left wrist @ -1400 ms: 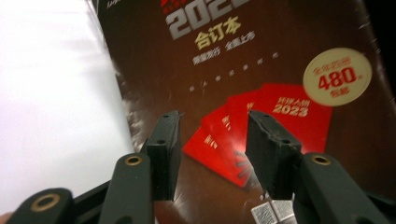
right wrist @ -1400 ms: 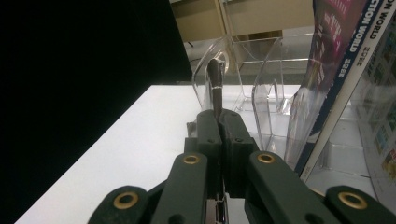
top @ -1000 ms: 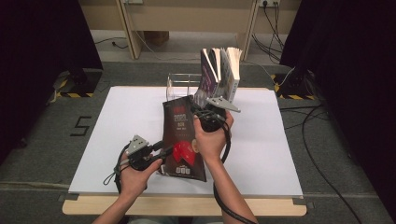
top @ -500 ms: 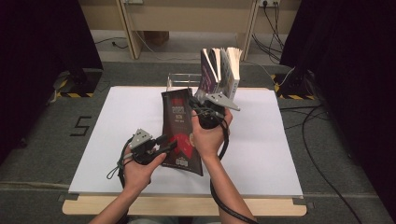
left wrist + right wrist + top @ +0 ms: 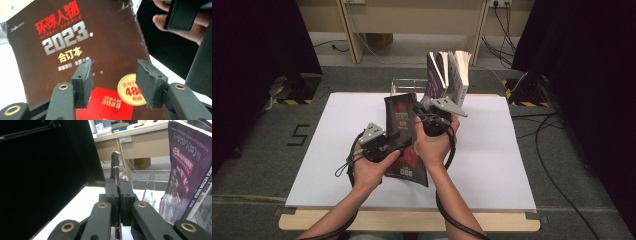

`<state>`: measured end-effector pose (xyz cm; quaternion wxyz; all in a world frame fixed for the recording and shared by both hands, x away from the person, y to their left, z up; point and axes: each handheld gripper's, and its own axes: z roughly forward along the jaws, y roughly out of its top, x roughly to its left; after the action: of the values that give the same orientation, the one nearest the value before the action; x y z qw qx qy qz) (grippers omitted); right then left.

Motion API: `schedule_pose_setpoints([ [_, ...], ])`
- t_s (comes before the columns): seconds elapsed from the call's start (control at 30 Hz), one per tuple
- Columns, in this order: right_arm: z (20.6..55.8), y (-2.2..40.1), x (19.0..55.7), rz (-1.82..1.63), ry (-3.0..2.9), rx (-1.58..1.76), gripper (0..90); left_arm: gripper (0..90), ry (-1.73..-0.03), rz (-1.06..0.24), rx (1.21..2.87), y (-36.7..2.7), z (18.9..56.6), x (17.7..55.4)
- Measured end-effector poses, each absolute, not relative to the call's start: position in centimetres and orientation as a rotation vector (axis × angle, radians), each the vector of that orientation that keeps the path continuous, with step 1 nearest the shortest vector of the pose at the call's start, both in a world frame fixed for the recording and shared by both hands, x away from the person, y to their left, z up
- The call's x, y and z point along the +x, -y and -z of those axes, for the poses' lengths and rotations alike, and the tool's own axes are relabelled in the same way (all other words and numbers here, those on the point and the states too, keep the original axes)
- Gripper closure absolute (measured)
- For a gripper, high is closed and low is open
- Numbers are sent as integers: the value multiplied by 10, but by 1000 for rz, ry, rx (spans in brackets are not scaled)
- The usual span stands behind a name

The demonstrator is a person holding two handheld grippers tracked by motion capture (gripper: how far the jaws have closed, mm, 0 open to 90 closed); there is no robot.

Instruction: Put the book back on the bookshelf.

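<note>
We pinch the magazine's [image 5: 404, 135] far end in the right gripper [image 5: 432, 121], its long axis running from the table's [image 5: 522, 165] near edge toward the far edge's clear rack [image 5: 408, 86], while the left gripper [image 5: 112, 83], jaws just opened with nothing between, hangs beside its near end.

Dark magazine [image 5: 82, 50] cover reads "GLOBAL PEOPLE 2023"

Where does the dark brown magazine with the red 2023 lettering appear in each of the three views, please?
High view: the magazine stands tilted at table centre, between both hands.
Left gripper view: its cover spreads behind the open jaws.
Right gripper view: seen edge-on, rising from the shut jaws.
Shared landmark: the purple magazine standing behind it.
</note>
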<state>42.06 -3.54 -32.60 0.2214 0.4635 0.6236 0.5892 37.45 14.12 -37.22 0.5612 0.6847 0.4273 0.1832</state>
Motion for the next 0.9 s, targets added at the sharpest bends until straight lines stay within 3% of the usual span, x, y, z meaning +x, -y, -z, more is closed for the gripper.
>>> schedule_pose_setpoints([
  [0.9,326,32,421,-1613,-1733,1273,882,433,-1031,-426,1664,-111,363,384],
])
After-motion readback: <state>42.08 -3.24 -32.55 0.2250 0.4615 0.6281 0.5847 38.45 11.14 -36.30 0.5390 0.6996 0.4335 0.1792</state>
